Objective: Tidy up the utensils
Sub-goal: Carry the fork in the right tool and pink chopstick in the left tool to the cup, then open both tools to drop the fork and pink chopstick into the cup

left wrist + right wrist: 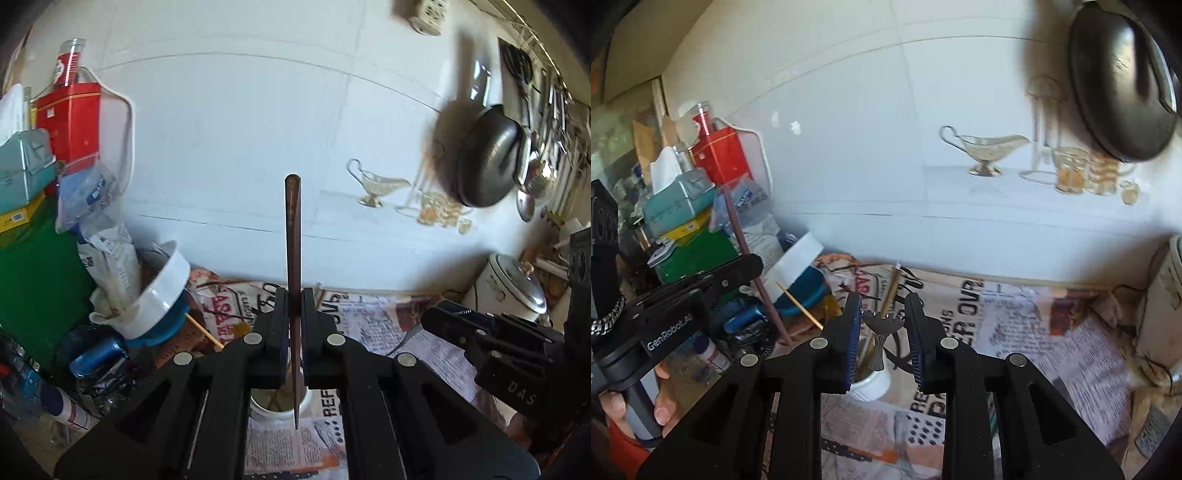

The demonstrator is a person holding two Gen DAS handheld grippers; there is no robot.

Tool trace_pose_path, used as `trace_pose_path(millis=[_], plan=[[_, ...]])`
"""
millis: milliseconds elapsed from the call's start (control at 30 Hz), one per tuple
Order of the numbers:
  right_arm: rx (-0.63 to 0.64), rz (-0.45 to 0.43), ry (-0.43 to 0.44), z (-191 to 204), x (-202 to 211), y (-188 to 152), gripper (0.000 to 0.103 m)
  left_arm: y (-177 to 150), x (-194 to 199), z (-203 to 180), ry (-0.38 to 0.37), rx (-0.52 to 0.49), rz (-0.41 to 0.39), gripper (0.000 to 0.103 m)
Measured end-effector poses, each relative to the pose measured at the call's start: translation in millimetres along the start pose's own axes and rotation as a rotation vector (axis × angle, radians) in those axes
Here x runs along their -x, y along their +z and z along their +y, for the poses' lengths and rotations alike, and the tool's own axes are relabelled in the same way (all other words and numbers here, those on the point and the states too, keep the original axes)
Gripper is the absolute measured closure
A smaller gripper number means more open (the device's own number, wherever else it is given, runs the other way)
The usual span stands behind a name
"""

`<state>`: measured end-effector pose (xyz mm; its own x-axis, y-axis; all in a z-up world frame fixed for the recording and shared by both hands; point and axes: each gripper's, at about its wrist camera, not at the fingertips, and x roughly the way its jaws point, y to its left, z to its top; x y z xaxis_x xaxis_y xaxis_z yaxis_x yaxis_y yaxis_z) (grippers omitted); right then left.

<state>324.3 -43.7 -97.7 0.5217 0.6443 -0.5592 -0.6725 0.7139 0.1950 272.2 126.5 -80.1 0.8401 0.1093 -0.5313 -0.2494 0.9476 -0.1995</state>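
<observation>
Bright daylight, both views. Tiled wall (240,147) evenly lit, slightly washed out. Hanging pan (484,155) upper right motion-blurred, soft dark shadow smeared on its left. Heavy fisheye bend; black vignette in corners. Small glare spots on wall, upper left of right view. Newspaper (1052,332) on the surface blurred at right.

The right gripper (882,325) is pinching a fork (880,334) above a white cup (873,384); the left gripper (746,266) is clamping a chopstick (738,229)
</observation>
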Motion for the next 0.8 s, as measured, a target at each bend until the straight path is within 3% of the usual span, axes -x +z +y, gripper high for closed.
trace_pose_path(millis=[233, 433, 667, 800], plan=[[0.021, 0.028, 0.052, 8, -29, 9, 0.081, 11, -21, 15, 0.063, 0.009, -0.009, 0.099], [0.013, 0.113, 0.067, 5, -60, -1, 0.081, 5, -52, 21, 0.100, 0.017, 0.021, 0.099], [0.007, 0.224, 0.071, 4, -93, -18, 0.081, -20, -89, 20, 0.119, -0.036, 0.101, 0.099], [0.013, 0.268, 0.067, 6, -106, -26, 0.081, -34, -106, 27, 0.116, -0.015, 0.160, 0.099]])
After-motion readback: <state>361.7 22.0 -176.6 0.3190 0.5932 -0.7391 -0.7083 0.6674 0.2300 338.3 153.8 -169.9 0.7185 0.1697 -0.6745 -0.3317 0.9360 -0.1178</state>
